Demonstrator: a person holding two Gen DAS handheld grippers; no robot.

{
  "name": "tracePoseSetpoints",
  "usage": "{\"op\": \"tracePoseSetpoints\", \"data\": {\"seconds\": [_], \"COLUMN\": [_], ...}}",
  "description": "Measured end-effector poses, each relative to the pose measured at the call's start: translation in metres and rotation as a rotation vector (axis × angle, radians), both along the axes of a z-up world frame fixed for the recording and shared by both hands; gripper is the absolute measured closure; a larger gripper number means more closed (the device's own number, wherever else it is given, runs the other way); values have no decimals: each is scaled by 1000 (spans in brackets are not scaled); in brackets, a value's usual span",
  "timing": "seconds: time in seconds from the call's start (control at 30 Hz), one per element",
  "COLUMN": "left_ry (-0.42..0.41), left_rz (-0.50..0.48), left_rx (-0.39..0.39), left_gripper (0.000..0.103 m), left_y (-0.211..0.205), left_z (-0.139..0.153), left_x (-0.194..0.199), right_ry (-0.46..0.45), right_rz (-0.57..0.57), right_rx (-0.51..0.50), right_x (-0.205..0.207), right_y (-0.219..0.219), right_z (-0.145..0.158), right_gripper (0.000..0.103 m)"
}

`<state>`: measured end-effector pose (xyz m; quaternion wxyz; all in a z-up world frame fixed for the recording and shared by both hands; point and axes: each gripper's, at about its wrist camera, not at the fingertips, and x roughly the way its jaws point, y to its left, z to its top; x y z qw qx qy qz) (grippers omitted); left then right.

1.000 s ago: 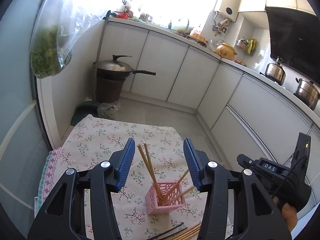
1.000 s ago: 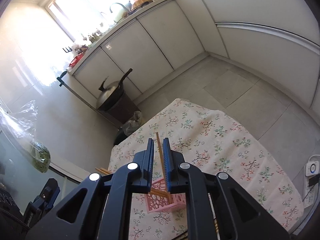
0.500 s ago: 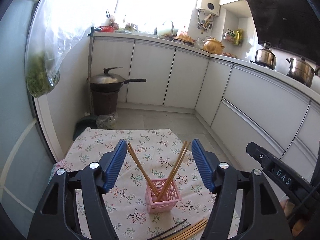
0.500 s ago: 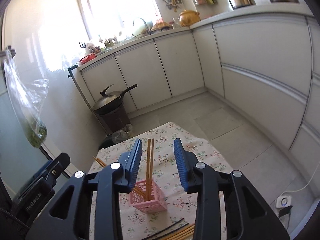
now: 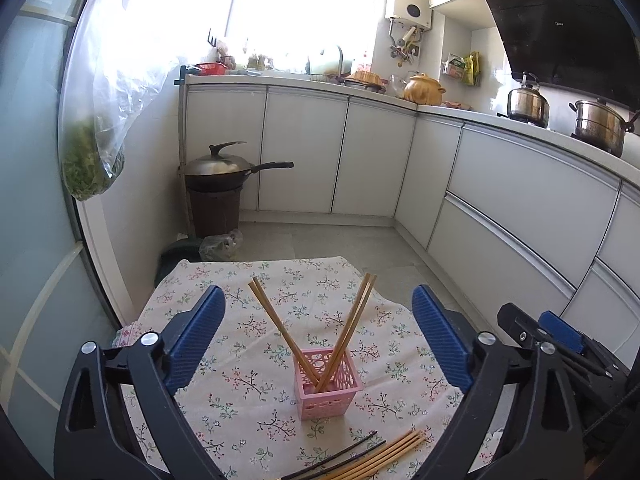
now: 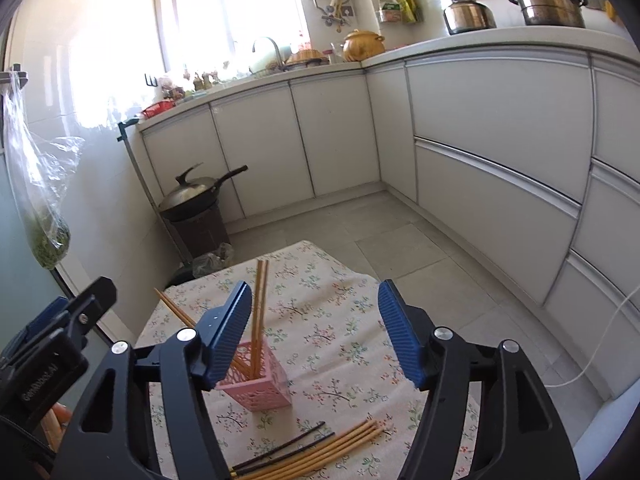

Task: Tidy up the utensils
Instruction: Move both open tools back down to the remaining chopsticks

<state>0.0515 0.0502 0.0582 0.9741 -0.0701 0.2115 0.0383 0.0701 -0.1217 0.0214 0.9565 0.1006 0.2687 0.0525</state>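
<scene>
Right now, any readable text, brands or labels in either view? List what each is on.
"GenRobot.AI": white print on the black body of the left tongs, seen in the right wrist view.
Range hood: a small pale mark, too small to read.
Packets on the wall rack: print too blurred to read.
Water heater: round dial, no legible text.
Nothing else readable.

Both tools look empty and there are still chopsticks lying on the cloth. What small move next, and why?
Probably lower the right tool toward the loose chopsticks at the near edge of the floral cloth. Both tools are open and hold nothing; the left tool is open too. The pink basket already holds two pairs, and the loose ones lie nearest the right tool.
</scene>
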Motion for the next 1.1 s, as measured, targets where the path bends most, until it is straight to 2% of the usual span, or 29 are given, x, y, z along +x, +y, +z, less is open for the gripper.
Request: {"op": "tracePoseSetpoints", "data": {"seconds": [0.1,0.17,0.27,0.4,0.5,0.6,0.73,0.83,1.0,1.1], "left_ry": [10,22,48,142,217,298,433,560,745,818], "left_rz": [-6,-13,-24,-69,-138,-240,-412,-543,-614,-600], "left_rx": [17,25,32,51,70,70,59,78,98,137], "left_gripper": [7,7,7,7,7,7,7,7,8,15], "left_y": [-4,-5,-9,-16,-28,-45,-77,-108,-147,-158], "left_z": [-4,-6,-11,-26,-41,-55,-79,-105,-154,-181], "left_x": [-1,-1,2,16,24,30,41,50,71,89], "right_ry": [21,24,37,72,118,198,303,339,432,476], "right_rz": [-23,-44,-76,-104,-134,-164,-235,-299,-321,-306], "right_rx": [-1,8,35,68,93,160,311,394,472,490], "right_x": [0,-3,-8,-19,-30,-42,-59,-72,-74,-71], "right_y": [-6,-13,-28,-49,-68,-90,-124,-147,-164,-167], "right_z": [-7,-10,-16,-28,-43,-64,-94,-110,-137,-148], "right_gripper": [27,16,8,7,7,7,7,7,7,7]}}
